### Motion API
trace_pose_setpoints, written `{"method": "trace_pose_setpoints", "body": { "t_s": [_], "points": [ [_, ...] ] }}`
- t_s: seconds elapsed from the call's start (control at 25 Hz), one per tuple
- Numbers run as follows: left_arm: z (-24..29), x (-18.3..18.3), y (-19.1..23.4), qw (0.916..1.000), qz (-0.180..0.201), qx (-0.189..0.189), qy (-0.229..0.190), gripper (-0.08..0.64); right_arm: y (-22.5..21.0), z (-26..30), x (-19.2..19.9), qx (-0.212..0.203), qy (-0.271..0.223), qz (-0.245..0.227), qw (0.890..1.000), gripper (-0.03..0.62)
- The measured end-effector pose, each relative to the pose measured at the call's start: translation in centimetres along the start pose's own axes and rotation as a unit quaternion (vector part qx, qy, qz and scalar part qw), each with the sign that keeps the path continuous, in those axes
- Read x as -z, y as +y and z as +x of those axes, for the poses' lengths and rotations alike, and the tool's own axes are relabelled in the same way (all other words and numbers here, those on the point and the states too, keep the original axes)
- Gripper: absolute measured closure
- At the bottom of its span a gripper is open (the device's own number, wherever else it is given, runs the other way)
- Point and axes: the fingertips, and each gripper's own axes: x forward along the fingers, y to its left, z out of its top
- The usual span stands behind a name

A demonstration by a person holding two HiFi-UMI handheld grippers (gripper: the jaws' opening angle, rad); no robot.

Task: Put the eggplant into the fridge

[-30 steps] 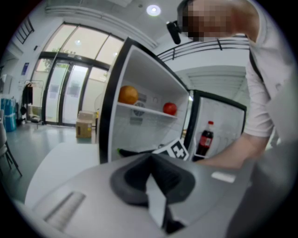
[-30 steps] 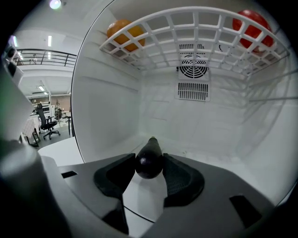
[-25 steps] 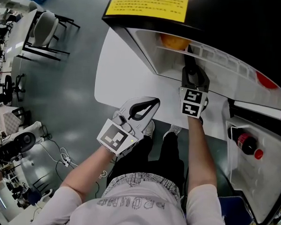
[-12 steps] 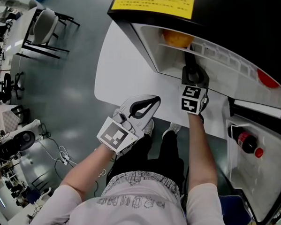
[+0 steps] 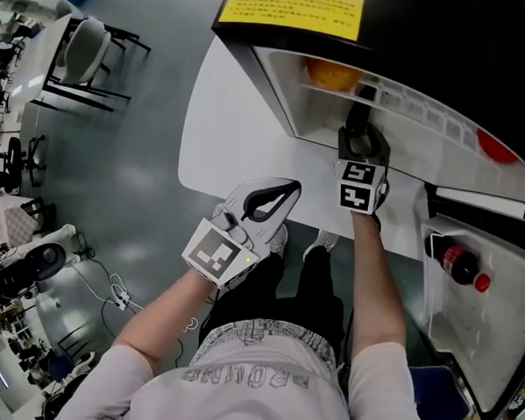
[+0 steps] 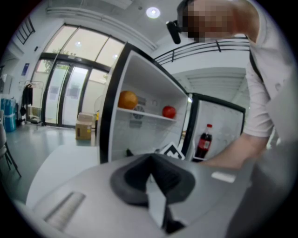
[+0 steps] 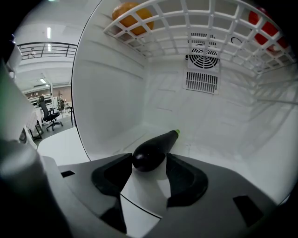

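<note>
Eggplant — where is it?
Lying on the fridge floor near the front edge, its blunt end between the right gripper jaws, which are opening.
And the left gripper?
Closed on nothing — outside the fridge.

eggplant in fridge, below orange

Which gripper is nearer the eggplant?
Right. The right gripper is inside the fridge, its jaws opening around the eggplant's near end; the left gripper hangs outside, well short of it.
</note>
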Motion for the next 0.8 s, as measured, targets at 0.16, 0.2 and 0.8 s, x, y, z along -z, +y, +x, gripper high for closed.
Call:
{"method": "trace_pose_setpoints", "body": {
  "t_s": [0.16, 0.2, 0.8],
  "points": [
    [-0.2, -0.3, -0.1, 1.0000, 0.003, 0.002, -0.009, 0.552, 0.1, -0.3, -0.5, -0.003, -0.008, 0.002, 1.000, 0.368],
    [-0.2, -0.5, -0.1, 0.9999, 0.004, 0.003, -0.013, 0.552, 0.2, -0.5, -0.6, -0.004, -0.010, 0.003, 1.000, 0.367],
    [-0.7, -2.8, -0.2, 0.9993, 0.008, 0.005, -0.036, 0.552, 0.3, -4.8, -3.8, -0.007, -0.056, 0.011, 0.998, 0.364]
  ]
}}
